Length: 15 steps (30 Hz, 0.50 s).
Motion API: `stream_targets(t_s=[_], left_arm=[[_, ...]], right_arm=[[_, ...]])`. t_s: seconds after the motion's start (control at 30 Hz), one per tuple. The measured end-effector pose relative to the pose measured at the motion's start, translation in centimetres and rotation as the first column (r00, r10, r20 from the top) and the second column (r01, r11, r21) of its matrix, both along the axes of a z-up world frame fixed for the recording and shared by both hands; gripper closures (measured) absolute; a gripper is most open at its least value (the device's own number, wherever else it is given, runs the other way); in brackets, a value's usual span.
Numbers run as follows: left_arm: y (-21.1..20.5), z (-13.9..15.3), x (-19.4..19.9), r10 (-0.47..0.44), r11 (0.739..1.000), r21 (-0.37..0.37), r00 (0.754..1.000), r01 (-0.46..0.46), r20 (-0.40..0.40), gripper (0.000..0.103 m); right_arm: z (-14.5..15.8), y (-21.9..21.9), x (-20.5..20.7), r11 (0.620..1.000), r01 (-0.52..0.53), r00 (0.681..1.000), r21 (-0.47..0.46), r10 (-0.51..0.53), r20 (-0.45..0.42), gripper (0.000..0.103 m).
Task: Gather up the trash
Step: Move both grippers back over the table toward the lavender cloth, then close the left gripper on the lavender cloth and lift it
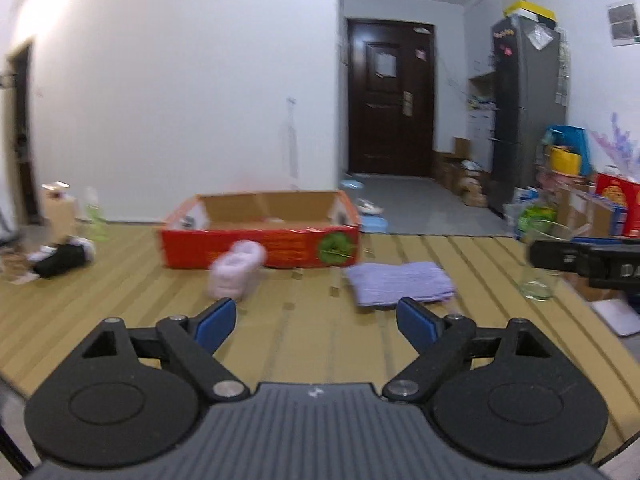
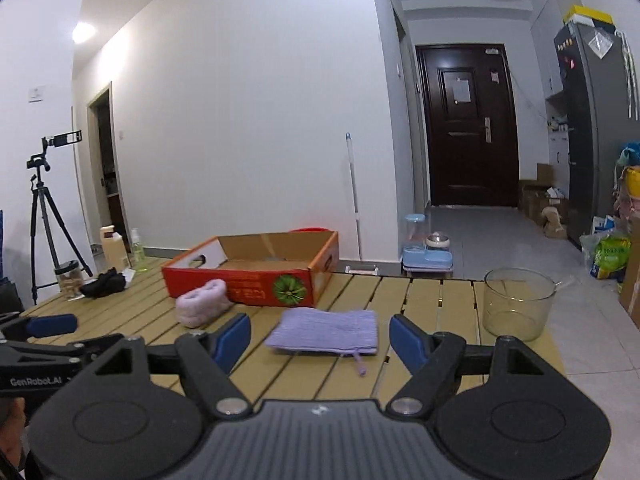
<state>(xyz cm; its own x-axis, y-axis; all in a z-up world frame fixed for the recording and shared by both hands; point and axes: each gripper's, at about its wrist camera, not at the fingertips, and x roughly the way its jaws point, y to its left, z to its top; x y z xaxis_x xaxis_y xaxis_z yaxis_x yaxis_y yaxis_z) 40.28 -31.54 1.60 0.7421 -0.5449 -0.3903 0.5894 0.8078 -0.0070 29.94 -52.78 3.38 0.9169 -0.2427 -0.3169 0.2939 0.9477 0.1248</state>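
A red open cardboard box (image 1: 260,246) (image 2: 248,276) stands at the far side of the wooden slat table (image 1: 312,344) (image 2: 432,300). A pink fluffy slipper (image 1: 236,274) (image 2: 202,304) lies in front of it. A folded purple cloth (image 1: 400,282) (image 2: 324,332) lies to the right. My left gripper (image 1: 316,322) is open and empty, above the table short of the slipper and cloth. My right gripper (image 2: 320,340) is open and empty, just before the purple cloth. The left gripper also shows at the left edge of the right wrist view (image 2: 36,332).
A clear glass beaker (image 2: 518,304) (image 1: 540,264) stands at the table's right. A black cloth (image 1: 60,260) (image 2: 102,284), a jar (image 2: 70,280), a bottle (image 2: 138,256) and a small box (image 2: 112,248) sit at the far left. A tripod (image 2: 44,216) stands left of the table.
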Motion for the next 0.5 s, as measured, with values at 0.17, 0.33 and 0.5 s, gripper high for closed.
stream_targets(t_s=[0.17,0.33,0.5], left_arm=[[-5.4,-2.2,5.7,-0.046,0.998,0.037,0.995,0.049,-0.087,0.017],[-10.8,-4.8,12.4,-0.044,0.998,0.033,0.974,0.052,-0.221,0.027],[-13.1,-6.9,16.3,-0.040,0.998,0.024,0.941,0.052,-0.336,0.036]], right_arm=[[-1.6,-3.8,5.7,1.000,0.002,0.998,0.007,-0.001,-0.063,0.033],[-4.5,-7.2,14.5,0.998,0.043,0.979,0.040,-0.034,-0.203,0.045],[-8.1,-10.1,20.2,0.994,0.069,0.944,0.087,-0.036,-0.327,0.048]])
